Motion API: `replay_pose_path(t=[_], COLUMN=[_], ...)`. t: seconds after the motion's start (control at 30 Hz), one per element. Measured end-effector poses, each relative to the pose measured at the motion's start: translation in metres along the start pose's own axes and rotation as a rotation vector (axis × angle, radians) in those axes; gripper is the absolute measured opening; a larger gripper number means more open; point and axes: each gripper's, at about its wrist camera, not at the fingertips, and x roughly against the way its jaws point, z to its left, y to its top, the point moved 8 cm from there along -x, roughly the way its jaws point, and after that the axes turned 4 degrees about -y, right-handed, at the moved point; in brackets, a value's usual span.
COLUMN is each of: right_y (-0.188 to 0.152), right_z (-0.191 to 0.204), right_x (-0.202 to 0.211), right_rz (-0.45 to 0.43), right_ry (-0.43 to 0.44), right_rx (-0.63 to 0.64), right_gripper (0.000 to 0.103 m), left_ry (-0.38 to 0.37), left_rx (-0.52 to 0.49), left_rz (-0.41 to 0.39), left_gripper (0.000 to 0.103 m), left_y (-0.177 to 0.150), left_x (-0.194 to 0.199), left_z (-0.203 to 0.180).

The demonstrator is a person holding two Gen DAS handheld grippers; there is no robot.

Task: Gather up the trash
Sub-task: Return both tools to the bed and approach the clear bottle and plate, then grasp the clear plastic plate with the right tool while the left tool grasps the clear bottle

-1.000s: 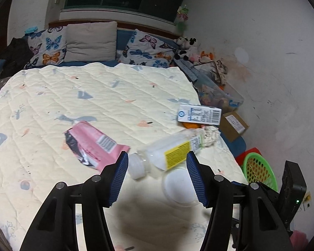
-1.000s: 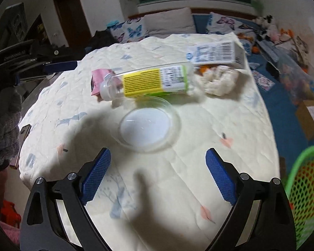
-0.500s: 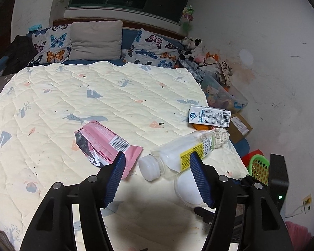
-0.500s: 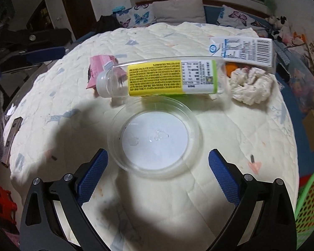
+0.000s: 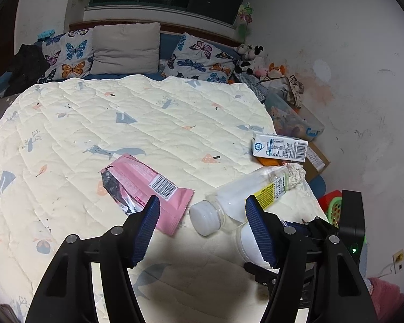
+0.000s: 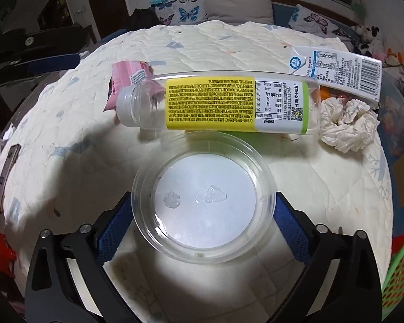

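Right wrist view: right tongs spread wide around clear plastic lid on the quilt, pads just beside its rim, can't tell if touching. Bottle lying just beyond. Left tongs wide too, holding nothing, near bottle cap and pink wrapper.

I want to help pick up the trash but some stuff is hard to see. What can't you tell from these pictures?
- Left view: the clear lid is mostly hidden behind the left gripper's fingers.
- Right view: the pink wrapper is partly hidden behind the bottle.
- Right view: the green basket is cut off by the picture's edge.
- Both views: something orange under the milk carton is too covered to name.
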Motion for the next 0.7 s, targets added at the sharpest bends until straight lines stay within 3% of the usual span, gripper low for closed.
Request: replay_pose_path(t=[0.23,0.37,0.7], right_y=[-0.01,-0.021,-0.048], right_z=[-0.006,-0.015,-0.054], right_x=[0.02,0.041,0.087], right_rz=[-0.022,-0.047,-0.095], right_ry=[0.013,0.002,-0.064], right_rx=[-0.021,-0.046,-0.132], right_gripper=[0.092,0.092,0.092], left_ry=[-0.011,-0.028,-0.057], left_rx=[-0.091,-0.167,-0.407], left_rz=[0.035,0.072,0.17], left_gripper=[0.064,0.071,0.077], left_y=[0.002,-0.001,-0.015], left_x=[-0.013,-0.026,-0.072], left_z=[-0.02,-0.036,-0.08])
